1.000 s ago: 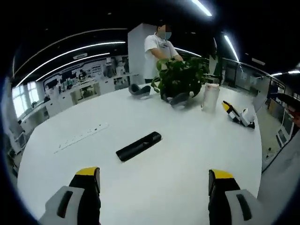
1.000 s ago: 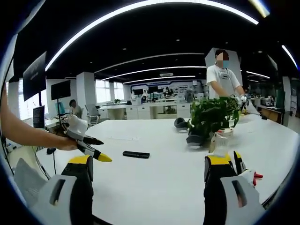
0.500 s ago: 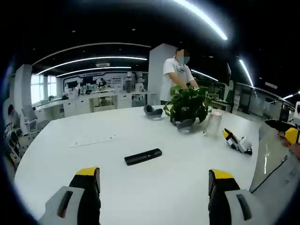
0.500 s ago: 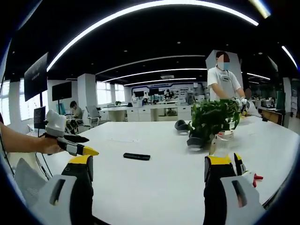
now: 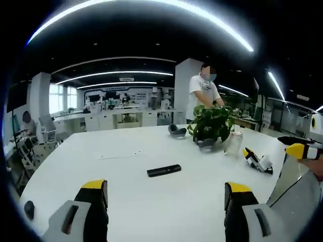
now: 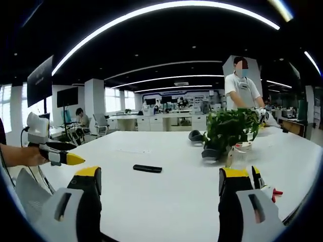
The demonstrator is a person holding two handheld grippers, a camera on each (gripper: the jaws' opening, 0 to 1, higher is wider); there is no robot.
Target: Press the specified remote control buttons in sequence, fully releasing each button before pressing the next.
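the slim black rectangular remote control (image 5: 164,170) lies flat on the wide white round worktop (image 5: 126,201), well apart from both grippers and to the left of the green leafy potted plant (image 5: 211,124), nearer to the camera than the plant. in the right gripper view the same remote control (image 6: 147,168) lies between the two grippers, far from each.

the left gripper (image 5: 165,194) has its jaws wide apart and holds nothing. the right gripper (image 6: 160,181) is also wide open and empty. in the right gripper view the left gripper (image 6: 64,159) comes in from the left, held in a hand (image 6: 25,155), its yellow tip pointing toward the remote control.

i judge that no button is pressed yet. the risks from here:
- the buttons are too small to make out at this distance, so a wrong button can be pressed.
- an open jaw tip can touch two buttons at once.
- a slanted push can slide the light remote control over the smooth worktop, since nothing holds it.
- a lift that is too small can leave a button half pressed.
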